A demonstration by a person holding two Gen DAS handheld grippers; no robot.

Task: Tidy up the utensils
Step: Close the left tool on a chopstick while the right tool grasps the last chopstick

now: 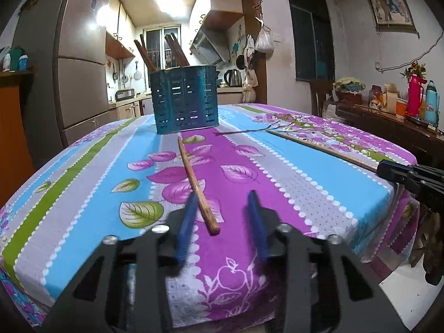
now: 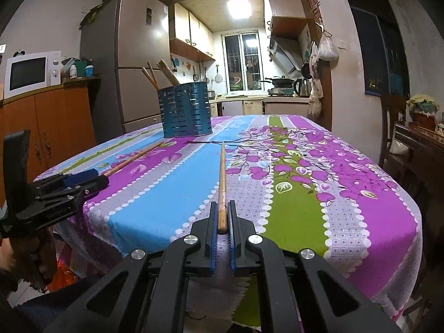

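Right hand-held gripper clamped on one chopstick lying on the surface; left hand-held gripper spread wide around another chopstick. Blue holder stood beyond.

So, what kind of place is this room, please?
Probably a home dining area opening onto a kitchen: a table under a flowered striped tablecloth, a tall grey fridge, and a white microwave.

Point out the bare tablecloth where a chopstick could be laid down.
Free: the wide stretch right of the right gripper and its chopstick, out to the table edge. Crowded: the strip before the blue utensil holder, where the left gripper straddles another chopstick.
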